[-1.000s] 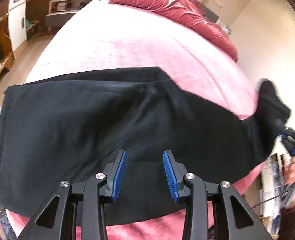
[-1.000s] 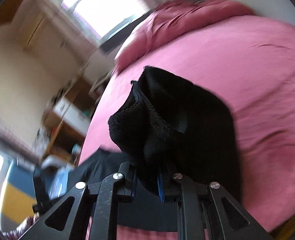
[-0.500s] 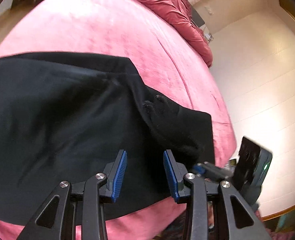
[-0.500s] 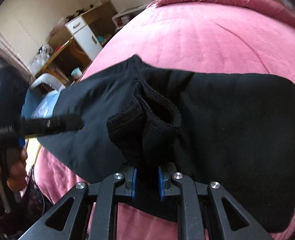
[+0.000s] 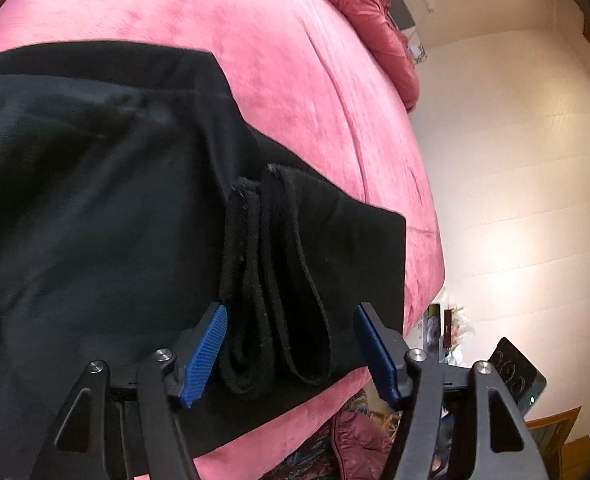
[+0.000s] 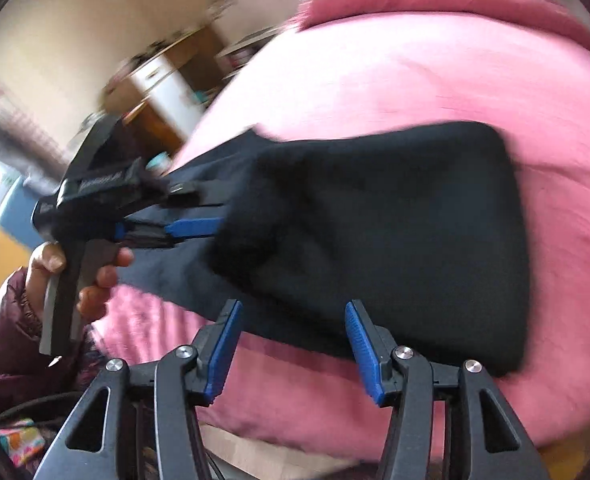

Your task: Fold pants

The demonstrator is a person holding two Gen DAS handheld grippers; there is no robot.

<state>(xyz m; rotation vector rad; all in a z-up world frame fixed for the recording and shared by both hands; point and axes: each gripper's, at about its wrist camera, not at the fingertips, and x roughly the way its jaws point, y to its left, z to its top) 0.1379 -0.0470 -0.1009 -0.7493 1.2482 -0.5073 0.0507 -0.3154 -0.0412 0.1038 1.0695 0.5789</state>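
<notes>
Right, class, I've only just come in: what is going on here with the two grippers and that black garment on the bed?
A person with a gripper in each hand is folding black pants on a pink bed. One end is already laid over the rest. The right gripper has just opened and now holds nothing. The left gripper has opened too, its pads straddling the bunched hem without pressing on it. The fold looks just released.

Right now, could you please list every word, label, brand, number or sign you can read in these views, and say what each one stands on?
None can be read.
Pale lettering on the body of the left gripper, in the right wrist view: too blurred to read.
Dark device at the lower right of the left wrist view: round marks and a small green light, no legible text.
Black pants and pink bed cover: no lettering visible.
</notes>
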